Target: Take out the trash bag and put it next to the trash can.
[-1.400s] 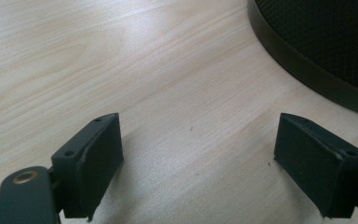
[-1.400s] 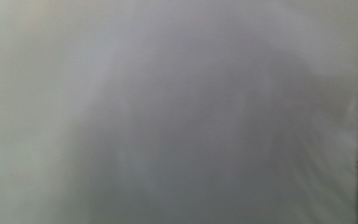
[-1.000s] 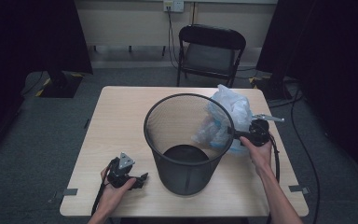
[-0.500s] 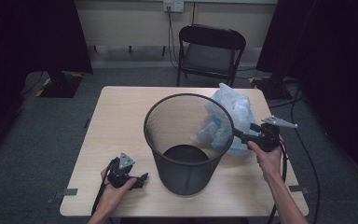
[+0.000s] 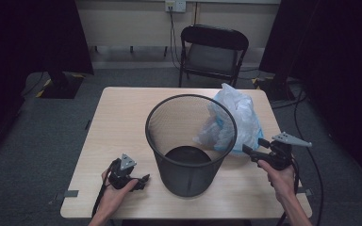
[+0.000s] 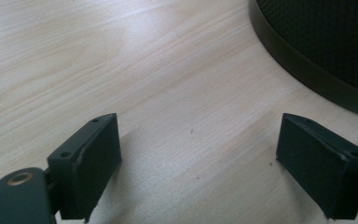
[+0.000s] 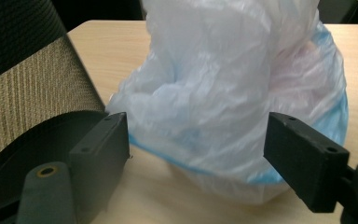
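In the high view the right gripper [image 5: 253, 152] sits at the right of the frame, held level by a hand [image 5: 279, 175] rising from the lower right, jaws pointing left toward the white plastic bag [image 5: 233, 120]. Its jaws have just been closing a little yet stand wide apart, with nothing between them; the bag lies just beyond, beside the black mesh wastebasket [image 5: 191, 141] at the table's [image 5: 122, 113] centre. At lower left, the left gripper [image 5: 141, 181] rests on the wood, jaws spread wide and empty.
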Demonstrator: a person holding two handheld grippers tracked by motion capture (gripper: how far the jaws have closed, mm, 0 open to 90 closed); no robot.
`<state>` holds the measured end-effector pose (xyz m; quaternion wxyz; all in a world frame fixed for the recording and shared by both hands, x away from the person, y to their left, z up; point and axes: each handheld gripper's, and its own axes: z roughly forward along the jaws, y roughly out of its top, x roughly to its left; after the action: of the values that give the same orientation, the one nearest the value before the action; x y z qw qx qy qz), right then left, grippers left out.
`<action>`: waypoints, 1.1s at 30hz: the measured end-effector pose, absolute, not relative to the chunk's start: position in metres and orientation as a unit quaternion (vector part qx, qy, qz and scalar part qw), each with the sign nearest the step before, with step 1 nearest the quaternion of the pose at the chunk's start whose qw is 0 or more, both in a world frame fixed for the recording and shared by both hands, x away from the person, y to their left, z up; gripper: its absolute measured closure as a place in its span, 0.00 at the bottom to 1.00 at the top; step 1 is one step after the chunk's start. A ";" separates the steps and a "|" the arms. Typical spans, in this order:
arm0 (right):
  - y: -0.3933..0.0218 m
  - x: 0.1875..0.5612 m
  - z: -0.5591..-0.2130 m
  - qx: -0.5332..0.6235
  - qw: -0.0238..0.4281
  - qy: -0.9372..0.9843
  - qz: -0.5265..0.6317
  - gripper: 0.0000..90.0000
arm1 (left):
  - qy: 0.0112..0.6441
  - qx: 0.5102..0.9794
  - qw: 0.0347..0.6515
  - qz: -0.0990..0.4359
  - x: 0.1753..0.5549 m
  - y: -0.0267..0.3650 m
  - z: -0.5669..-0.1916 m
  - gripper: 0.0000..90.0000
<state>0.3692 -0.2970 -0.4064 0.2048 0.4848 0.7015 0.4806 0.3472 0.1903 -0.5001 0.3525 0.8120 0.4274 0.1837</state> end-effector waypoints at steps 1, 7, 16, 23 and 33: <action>-0.297 0.366 -0.409 0.485 0.204 0.702 0.479 0.24 | 0.427 0.812 0.353 0.184 0.347 0.190 -0.500 0.15; -0.295 0.349 -0.425 0.480 0.188 0.719 0.465 0.19 | 0.427 0.812 0.353 0.184 0.347 0.190 -0.500 0.15; -0.284 0.342 -0.451 0.475 0.181 0.746 0.430 0.18 | 0.425 0.812 0.353 0.186 0.347 0.191 -0.500 0.15; -0.271 0.349 -0.478 0.483 0.174 0.769 0.382 0.18 | 0.430 0.810 0.352 0.186 0.346 0.190 -0.500 0.15; -0.259 0.354 -0.494 0.499 0.204 0.783 0.311 0.15 | 0.428 0.812 0.352 0.182 0.346 0.188 -0.501 0.12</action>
<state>0.3544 -0.2592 -0.4942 0.2036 0.4989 0.7827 0.3114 0.3460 0.1885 -0.5007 0.3516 0.8121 0.4284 0.1825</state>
